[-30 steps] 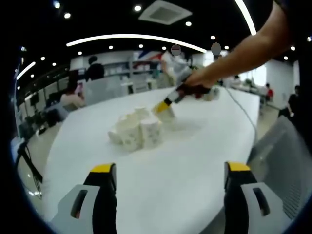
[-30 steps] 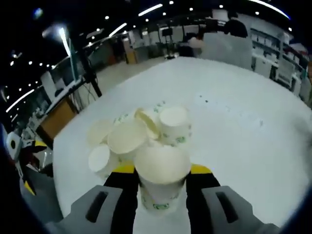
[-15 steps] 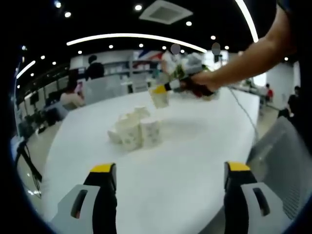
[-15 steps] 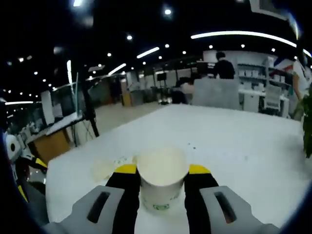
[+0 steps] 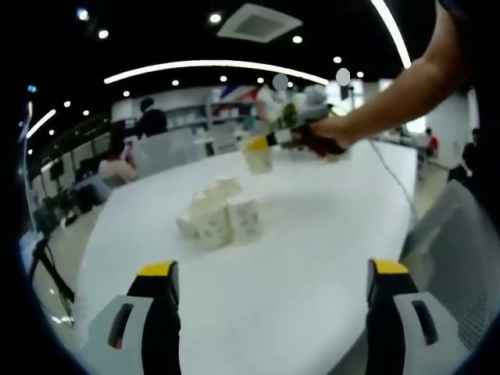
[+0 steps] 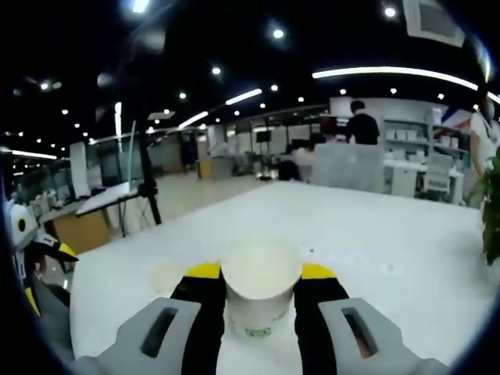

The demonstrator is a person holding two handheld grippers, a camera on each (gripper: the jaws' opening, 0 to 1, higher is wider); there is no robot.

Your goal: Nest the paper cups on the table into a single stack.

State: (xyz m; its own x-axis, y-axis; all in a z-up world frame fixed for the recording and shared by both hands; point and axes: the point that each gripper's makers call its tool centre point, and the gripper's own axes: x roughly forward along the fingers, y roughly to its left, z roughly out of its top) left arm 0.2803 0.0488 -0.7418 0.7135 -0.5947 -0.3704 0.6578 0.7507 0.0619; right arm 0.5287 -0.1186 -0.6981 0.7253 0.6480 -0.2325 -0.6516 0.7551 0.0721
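Several white paper cups with green print stand clustered on the white table in the left gripper view, some upright, some upside down. My left gripper is open near the table's front edge, well short of the cluster. Above and behind the cluster my right gripper, held by a person's arm, carries one cup in the air. In the right gripper view, that right gripper is shut on a paper cup, mouth up. The rim of another cup peeks out left of the jaw.
The table stretches wide and white. A grey mesh chair back stands at its right edge. People sit and stand at desks far behind. A plant is at the right rim. A cable runs across the table.
My right gripper lifted its cup off the table beside the cluster and holds it higher in the air. The left gripper stayed almost still.
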